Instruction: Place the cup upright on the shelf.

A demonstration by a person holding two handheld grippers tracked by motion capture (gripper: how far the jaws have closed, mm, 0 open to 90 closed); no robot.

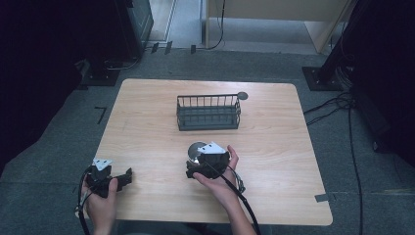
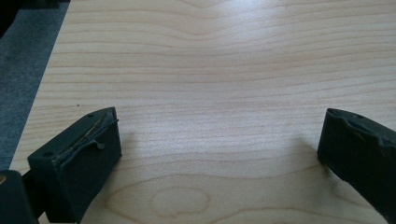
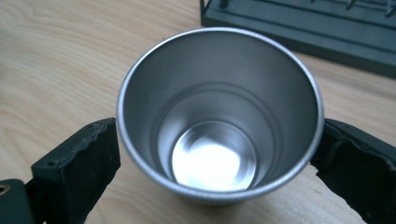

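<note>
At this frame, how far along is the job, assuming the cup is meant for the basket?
Nothing looks done: the wire basket sits empty at the table's far side. In hand: the right gripper has its jaws on either side of the upright steel cup, at or near its rim; a firm clamp can't be confirmed. The left gripper is open over bare table. Left: lift, carry, place.
</note>
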